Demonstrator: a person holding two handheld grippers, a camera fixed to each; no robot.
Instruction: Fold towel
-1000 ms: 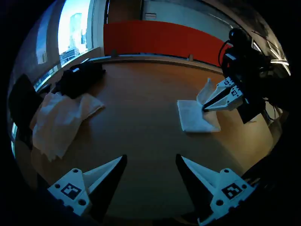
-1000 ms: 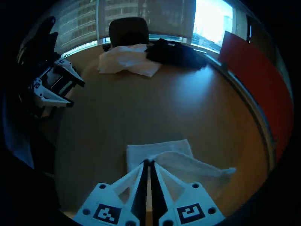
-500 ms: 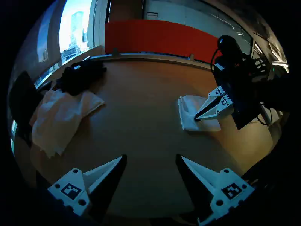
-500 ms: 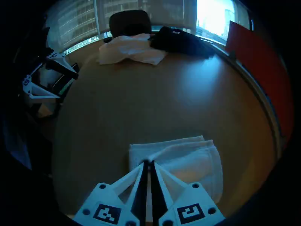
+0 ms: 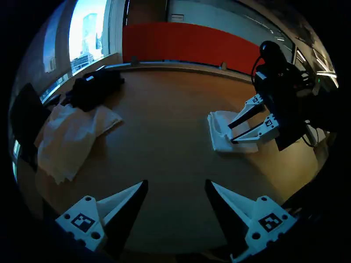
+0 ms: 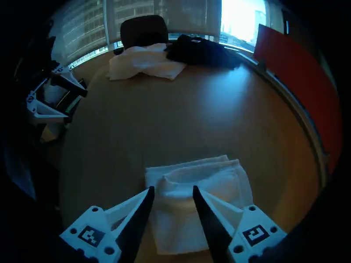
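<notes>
A folded white towel [image 6: 199, 188] lies flat on the wooden table [image 6: 175, 122], right in front of my right gripper [image 6: 172, 195], which is open above its near edge and holds nothing. From the left gripper view the same towel [image 5: 220, 129] rests at the right side of the table with the right gripper [image 5: 229, 132] open over it. My left gripper [image 5: 175, 188] is open and empty, well away from the towel. In the right gripper view the left gripper [image 6: 79, 101] appears at the far left.
A heap of unfolded white towels [image 5: 68, 136] lies at the table's left end, beside a black bag [image 5: 94, 87]. A dark chair [image 6: 145, 30] stands behind that heap. A red panel [image 5: 188, 41] and windows border the far side of the table.
My right gripper laid the lifted towel flap down onto the folded towel, then opened and let go. The left gripper stayed put.
</notes>
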